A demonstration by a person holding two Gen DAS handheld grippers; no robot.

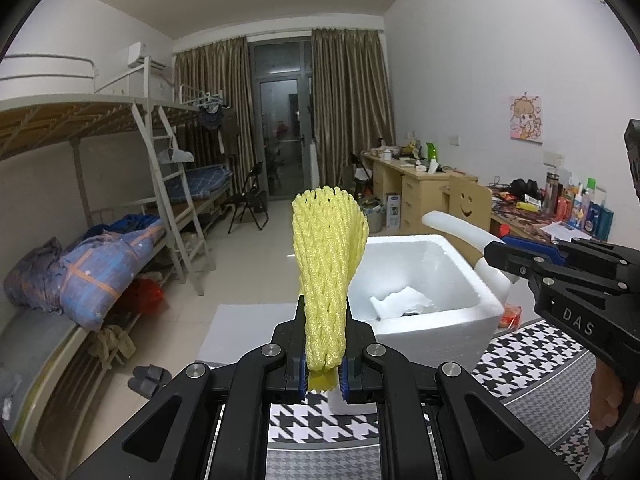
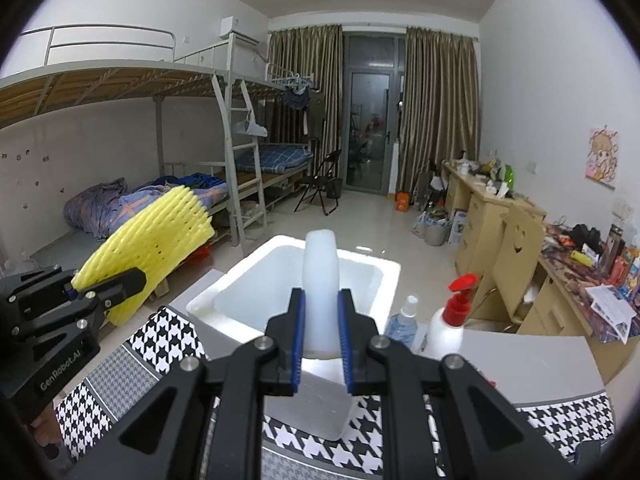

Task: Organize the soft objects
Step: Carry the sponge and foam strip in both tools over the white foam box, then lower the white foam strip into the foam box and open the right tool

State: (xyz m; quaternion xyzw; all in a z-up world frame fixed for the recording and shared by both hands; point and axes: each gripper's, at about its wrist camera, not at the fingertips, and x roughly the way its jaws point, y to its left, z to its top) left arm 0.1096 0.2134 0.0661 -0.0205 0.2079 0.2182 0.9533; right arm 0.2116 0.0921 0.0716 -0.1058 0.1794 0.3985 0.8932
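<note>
My left gripper [image 1: 324, 356] is shut on a yellow foam fruit net [image 1: 326, 264], which stands upright from the pads, just left of a white foam box [image 1: 436, 328]. In the right wrist view the same net [image 2: 156, 252] sticks out of the left gripper [image 2: 108, 292] at the left. My right gripper [image 2: 322, 320] is shut on a white foam strip [image 2: 322, 276], held upright over the near wall of the box [image 2: 224, 300]. From the left wrist view, the right gripper [image 1: 496, 254] holds that strip [image 1: 460, 228] above the box's right rim. A white foam scrap [image 1: 400, 300] lies inside the box.
The box stands on a houndstooth cloth [image 2: 156, 344] on a table. A red-capped pump bottle [image 2: 450, 320] and a small clear spray bottle [image 2: 402, 324] stand right of the box. Bunk beds [image 1: 100, 240] fill the left side, desks [image 2: 500, 216] the right. Slippers [image 1: 150, 378] lie on the floor.
</note>
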